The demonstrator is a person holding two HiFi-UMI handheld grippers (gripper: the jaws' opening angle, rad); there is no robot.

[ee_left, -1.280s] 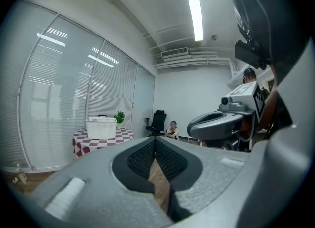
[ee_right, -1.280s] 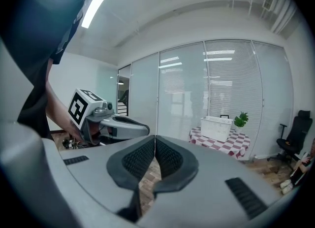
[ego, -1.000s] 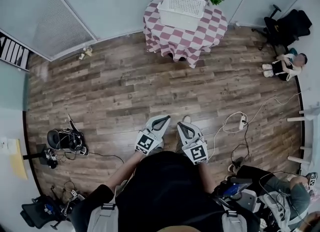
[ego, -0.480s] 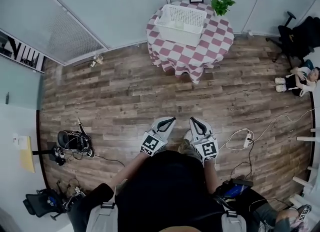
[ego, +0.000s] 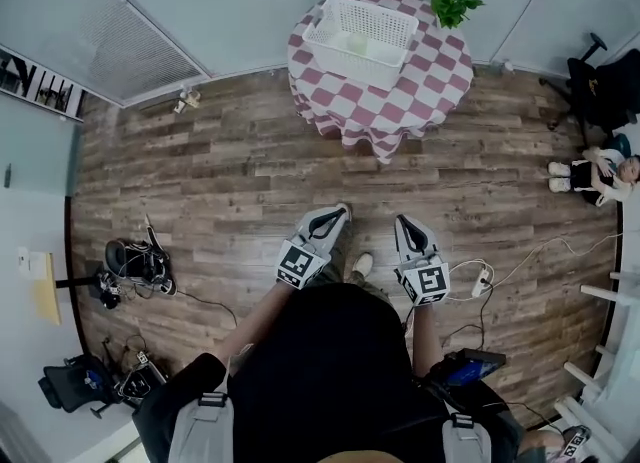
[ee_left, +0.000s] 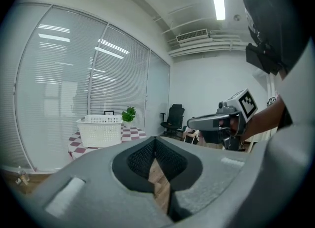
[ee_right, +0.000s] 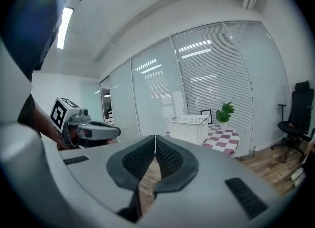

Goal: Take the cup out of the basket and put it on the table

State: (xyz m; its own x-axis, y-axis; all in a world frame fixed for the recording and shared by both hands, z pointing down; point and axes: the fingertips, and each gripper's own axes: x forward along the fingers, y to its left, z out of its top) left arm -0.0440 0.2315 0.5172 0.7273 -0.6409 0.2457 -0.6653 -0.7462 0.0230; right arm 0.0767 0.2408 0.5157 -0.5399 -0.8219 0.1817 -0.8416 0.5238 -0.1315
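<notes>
Both grippers were held out level in front of the person, well apart from the round table (ego: 400, 91) draped in a red-and-white checked cloth. The left gripper (ego: 338, 214) had its jaws pressed together with nothing between them. The right gripper (ego: 402, 222) was likewise closed and empty.

The white plastic lattice basket (ego: 345, 59) stood on the table. A pale greenish shape inside it, probably the cup (ego: 357, 43), was too small to make out clearly.

- **Closed jaws:** If they stayed closed on arrival at the table, they would likely nudge the cup over rather than take it.
- **Basket:** It looked light, so a jaw catching its rim could drag or tip it.
- **Plant:** The small green potted plant (ego: 455, 1) stood just beside the basket on the table and could be knocked by a wide reach.
- **Cable:** The white power strip (ego: 482, 279) and its cable lay on the wooden floor (ego: 250, 181), well short of the table, and could snag a foot.
</notes>
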